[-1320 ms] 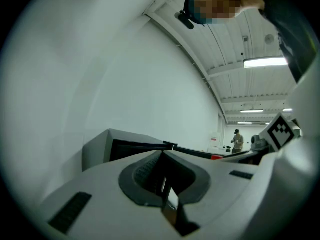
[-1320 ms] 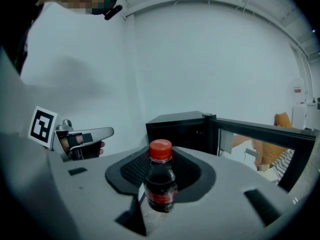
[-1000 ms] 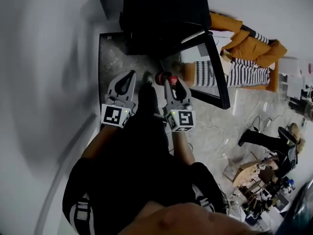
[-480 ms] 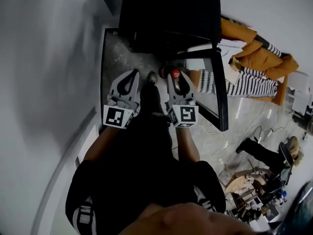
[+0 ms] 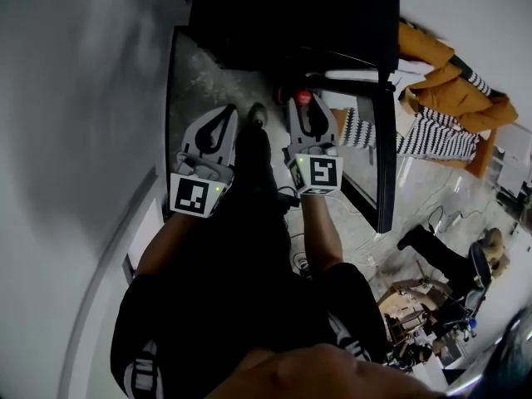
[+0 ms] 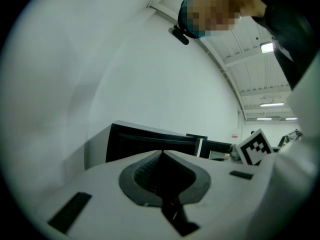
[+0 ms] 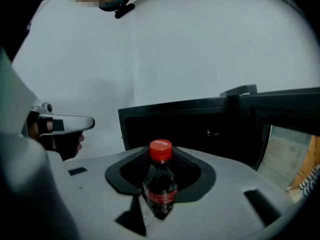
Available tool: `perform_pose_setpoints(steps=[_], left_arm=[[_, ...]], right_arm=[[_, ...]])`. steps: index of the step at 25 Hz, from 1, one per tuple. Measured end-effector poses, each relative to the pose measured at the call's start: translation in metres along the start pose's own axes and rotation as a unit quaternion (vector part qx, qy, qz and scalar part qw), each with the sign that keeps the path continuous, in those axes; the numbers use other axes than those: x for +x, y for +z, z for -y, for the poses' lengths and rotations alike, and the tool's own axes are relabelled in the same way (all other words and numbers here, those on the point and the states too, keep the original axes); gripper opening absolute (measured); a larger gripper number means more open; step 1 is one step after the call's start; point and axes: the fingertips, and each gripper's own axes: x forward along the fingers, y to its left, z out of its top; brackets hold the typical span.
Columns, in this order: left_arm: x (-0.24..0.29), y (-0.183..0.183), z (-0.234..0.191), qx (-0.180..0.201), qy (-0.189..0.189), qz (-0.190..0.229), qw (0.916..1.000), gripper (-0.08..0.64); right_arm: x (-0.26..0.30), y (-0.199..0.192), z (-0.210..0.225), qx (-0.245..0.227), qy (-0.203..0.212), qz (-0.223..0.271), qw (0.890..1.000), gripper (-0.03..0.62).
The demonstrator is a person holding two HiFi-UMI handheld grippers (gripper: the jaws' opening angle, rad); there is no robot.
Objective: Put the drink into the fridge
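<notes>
over the last second the person has closed in on the fridge (image 5: 291,23) and both hands have come forward and down a little. in the head view its dark open front now fills the top of the picture, where a second ago it sat farther off.

the right tongs (image 5: 304,111) are clamped on the drink (image 7: 160,184), a small dark bottle with a red cap, held upright. that grip has not changed. the cap now shows right at the lower lip of the fridge opening rather than short of it.

the left tongs (image 6: 161,155) are closed with nothing between them, and ride alongside, near the left edge of the fridge.

the door (image 5: 385,140) stands swung out to the right, clear of the path. so i'd say the carry is nearly done. what's left is to reach the bottle inside, set it down and let go.
</notes>
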Motion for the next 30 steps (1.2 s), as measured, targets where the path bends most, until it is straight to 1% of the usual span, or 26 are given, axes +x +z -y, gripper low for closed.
perform_pose_setpoints(steps=[4, 7, 11, 20, 26, 30], left_arm=[[0.002, -0.012, -0.004, 0.001, 0.004, -0.003, 1.0000, 0.005], [0.005, -0.018, -0.006, -0.002, 0.010, -0.001, 0.9999, 0.006], [0.018, -0.036, -0.003, -0.006, 0.012, 0.003, 0.9999, 0.005], [0.026, -0.045, -0.005, -0.008, 0.013, 0.003, 0.9999, 0.005], [0.032, -0.056, -0.011, -0.010, 0.023, -0.002, 0.9997, 0.005], [0.036, -0.061, -0.014, -0.013, 0.029, 0.004, 0.9995, 0.005]], right_arm=[[0.019, -0.011, 0.004, -0.004, 0.001, 0.006, 1.000, 0.123], [0.031, -0.027, 0.012, -0.006, 0.002, -0.007, 1.000, 0.123], [0.051, -0.041, 0.028, -0.012, 0.002, 0.005, 1.000, 0.123], [0.087, -0.061, 0.042, -0.017, -0.002, 0.006, 1.000, 0.123], [0.108, -0.075, 0.053, -0.015, -0.003, 0.002, 1.000, 0.123], [0.122, -0.082, 0.057, -0.020, 0.000, 0.005, 1.000, 0.123]])
